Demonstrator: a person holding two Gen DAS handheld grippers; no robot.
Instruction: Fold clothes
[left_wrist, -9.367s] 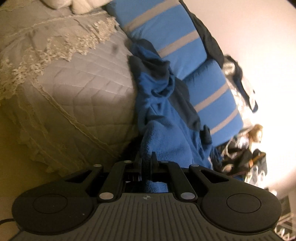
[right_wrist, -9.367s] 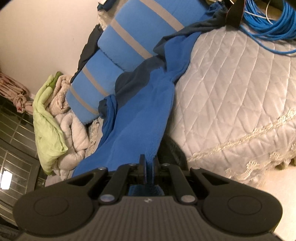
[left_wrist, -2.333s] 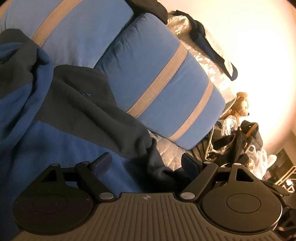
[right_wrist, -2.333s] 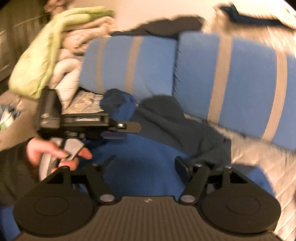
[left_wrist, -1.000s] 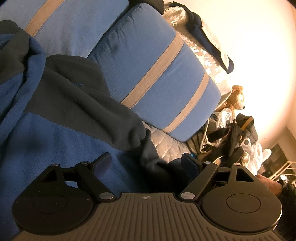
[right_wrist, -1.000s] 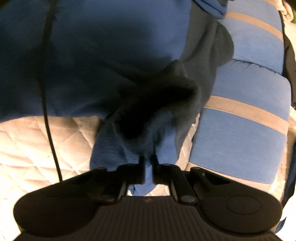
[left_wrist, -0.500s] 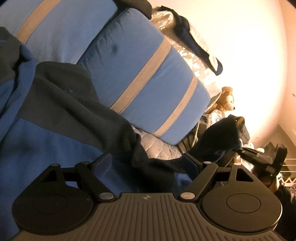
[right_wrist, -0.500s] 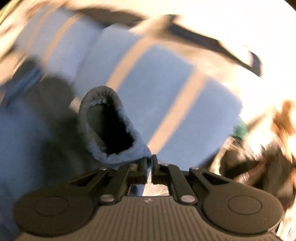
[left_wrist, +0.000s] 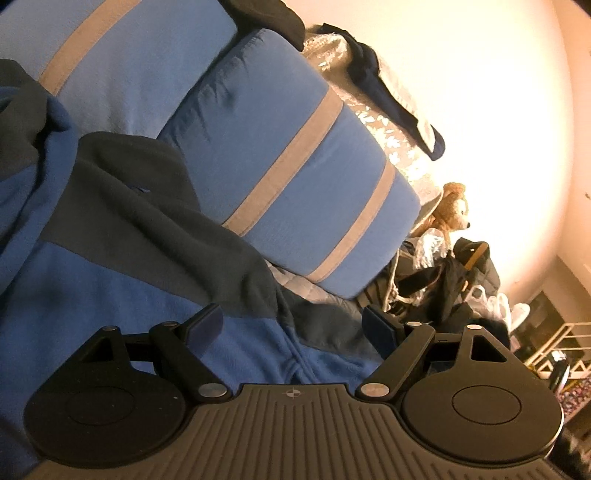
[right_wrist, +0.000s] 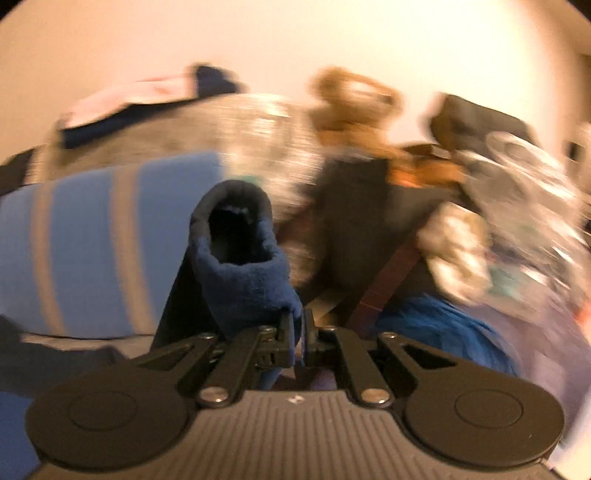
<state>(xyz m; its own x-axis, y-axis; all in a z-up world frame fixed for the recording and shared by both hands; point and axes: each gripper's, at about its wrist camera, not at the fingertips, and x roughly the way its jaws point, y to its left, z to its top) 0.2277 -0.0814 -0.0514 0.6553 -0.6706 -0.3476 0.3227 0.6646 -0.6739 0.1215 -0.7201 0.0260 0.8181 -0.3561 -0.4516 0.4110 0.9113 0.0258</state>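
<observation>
A blue fleece jacket with dark grey shoulder panels lies spread on the bed in the left wrist view. My left gripper hovers just above it, open, and the grey sleeve runs between its fingers without being pinched. In the right wrist view my right gripper is shut on the sleeve cuff, whose round opening faces the camera and stands lifted off the bed. That view is blurred by motion.
Blue pillows with grey stripes lie behind the jacket on the quilted bedspread. Past the bed's end are a teddy bear, dark bags, plastic bags and a white rack against a pale wall.
My right gripper has rolled upright and swung up and to the right with the cuff, from over the jacket toward the clutter past the bed's end. My left gripper has stayed put.
</observation>
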